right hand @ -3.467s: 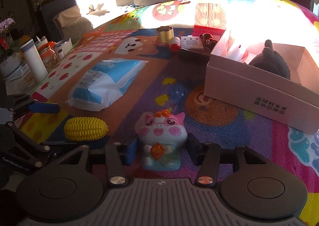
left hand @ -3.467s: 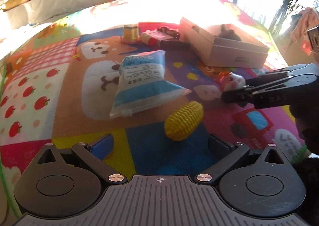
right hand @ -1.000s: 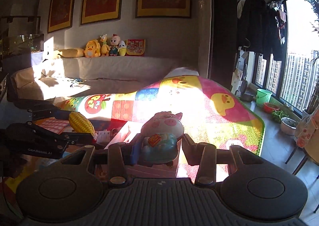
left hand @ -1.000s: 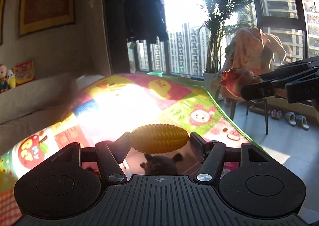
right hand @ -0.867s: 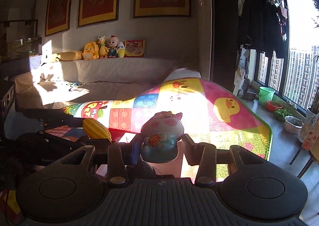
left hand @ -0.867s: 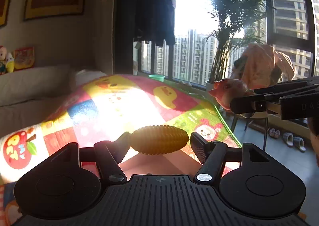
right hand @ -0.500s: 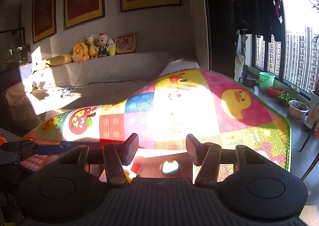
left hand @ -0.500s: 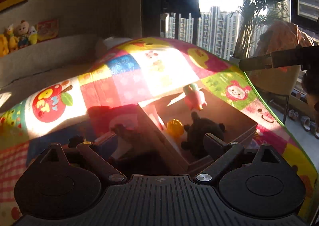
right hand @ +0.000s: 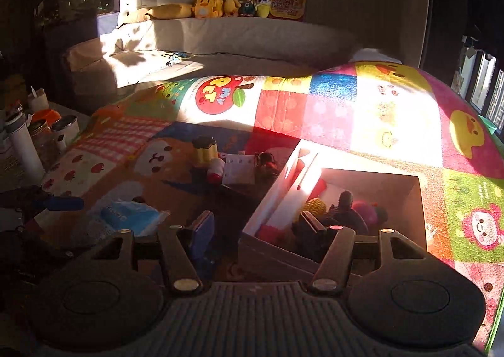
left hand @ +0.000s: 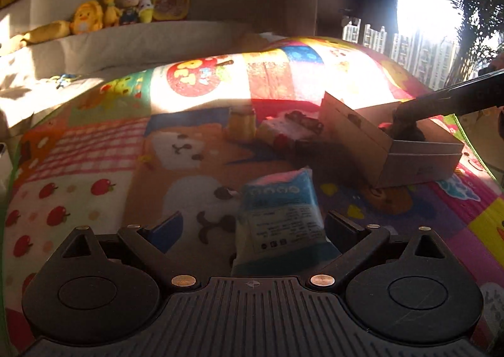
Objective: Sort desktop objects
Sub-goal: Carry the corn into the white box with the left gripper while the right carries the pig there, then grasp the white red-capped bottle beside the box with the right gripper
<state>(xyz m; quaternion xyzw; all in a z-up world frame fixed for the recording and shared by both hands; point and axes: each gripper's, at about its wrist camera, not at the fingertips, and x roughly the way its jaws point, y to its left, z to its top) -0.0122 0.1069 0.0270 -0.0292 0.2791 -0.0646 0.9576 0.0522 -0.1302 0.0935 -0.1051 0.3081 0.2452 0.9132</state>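
Observation:
My left gripper (left hand: 252, 226) is open and empty, low over the play mat, with the blue and white bag (left hand: 278, 215) lying between its fingers. My right gripper (right hand: 256, 226) is open and empty above the near left corner of the cardboard box (right hand: 419, 196). The box holds the yellow corn toy (right hand: 314, 206), a dark plush toy (right hand: 346, 212) and the pink pig toy (right hand: 365, 212). The box (left hand: 419, 158) also shows at the right in the left wrist view, with the right gripper's fingers (left hand: 447, 99) reaching over it. The bag (right hand: 129, 218) lies left of the right gripper.
A yellow jar (right hand: 206, 147), a red and white small bottle (right hand: 215, 169), a white card (right hand: 239, 168) and a dark red toy (right hand: 267, 160) sit on the mat behind the box. Bottles and cans (right hand: 41, 136) stand off the mat at left. A sofa (right hand: 220, 39) lies beyond.
Both grippers let go of the corn toy and the pig toy, which now lie in the box. The left gripper swung left and down over the bag; the right tilted down over the box corner.

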